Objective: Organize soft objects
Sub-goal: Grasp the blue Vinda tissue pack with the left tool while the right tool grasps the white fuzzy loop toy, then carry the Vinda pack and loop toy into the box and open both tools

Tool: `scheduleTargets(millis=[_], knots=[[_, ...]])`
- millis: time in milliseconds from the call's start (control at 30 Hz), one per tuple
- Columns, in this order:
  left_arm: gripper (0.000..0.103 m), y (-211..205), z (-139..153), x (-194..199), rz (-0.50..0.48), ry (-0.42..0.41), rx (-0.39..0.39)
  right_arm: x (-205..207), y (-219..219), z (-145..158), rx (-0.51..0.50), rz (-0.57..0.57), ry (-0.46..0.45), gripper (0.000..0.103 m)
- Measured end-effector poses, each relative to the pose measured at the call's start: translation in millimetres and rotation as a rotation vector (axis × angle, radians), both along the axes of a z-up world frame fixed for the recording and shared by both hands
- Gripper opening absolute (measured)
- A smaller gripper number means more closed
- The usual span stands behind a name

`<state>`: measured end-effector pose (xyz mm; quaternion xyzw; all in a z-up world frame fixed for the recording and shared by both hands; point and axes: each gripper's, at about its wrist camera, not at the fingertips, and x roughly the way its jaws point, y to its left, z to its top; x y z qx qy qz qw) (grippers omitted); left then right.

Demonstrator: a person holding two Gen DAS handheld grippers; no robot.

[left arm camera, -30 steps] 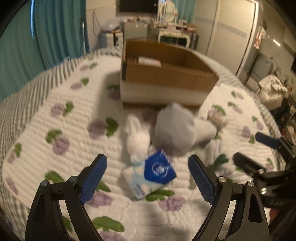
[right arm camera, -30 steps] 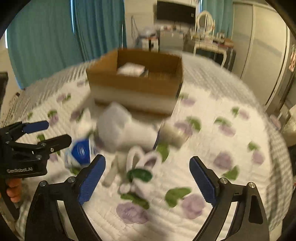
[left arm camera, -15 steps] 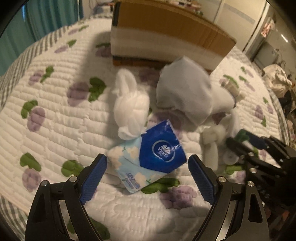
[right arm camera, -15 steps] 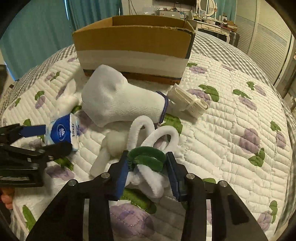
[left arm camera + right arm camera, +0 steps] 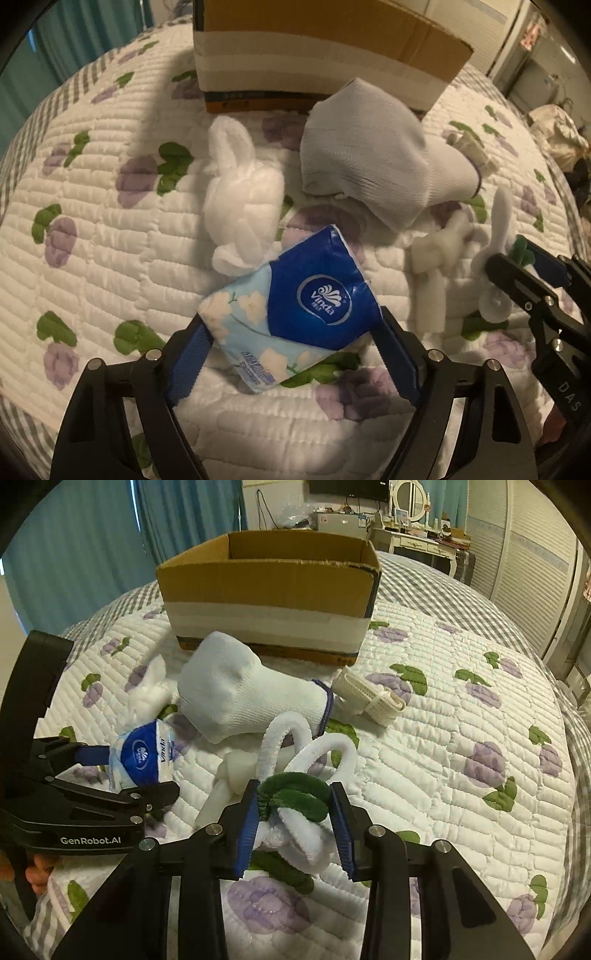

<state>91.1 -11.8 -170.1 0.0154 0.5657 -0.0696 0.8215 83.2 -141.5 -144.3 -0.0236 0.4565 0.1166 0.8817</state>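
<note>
Left tongs (image 5: pixel 291 343) now clamped around tissue pack (image 5: pixel 295 310).

We see a bed covered by a white quilt (image 5: pixel 461 716) printed with purple flowers and green leaves. On it rest a cardboard box (image 5: pixel 269 602), a white sock (image 5: pixel 243 694) just before the box, a cream mesh band (image 5: pixel 369 698), a fluffy white cloth (image 5: pixel 240 195), a tissue pack (image 5: pixel 295 306) and a white-and-green plush piece (image 5: pixel 299 805).

Teal curtains (image 5: pixel 92 554) hang behind the bed; a vanity mirror (image 5: pixel 409 495) stands far back.
</note>
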Motion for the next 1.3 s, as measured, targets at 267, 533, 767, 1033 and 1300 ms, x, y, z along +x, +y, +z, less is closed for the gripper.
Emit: scheduleTargets(millis=[267, 533, 767, 1033, 1300], knots=[[0.083, 6, 40, -22, 0.006, -0.112, 0.008, -16, -7, 34, 0.033, -0.001, -0.072, 0.036], [0.083, -3, 103, -40, -0.004, -0.277, 0.005, -35, -16, 86, 0.071, 0.003, -0.182, 0.036], [0.083, -8, 164, -38, -0.047, -0.425, -0.015, -36, -25, 139, 0.111, 0.015, -0.285, 0.036], [0.083, -6, 204, 16, -0.058, -0.518, -0.022, 8, -26, 193, 0.140, 0.054, -0.386, 0.036], [0.083, -12, 190, 117, -0.072, -0.509, -0.013, 102, -18, 196, 0.157, 0.059, -0.372, 0.036]])
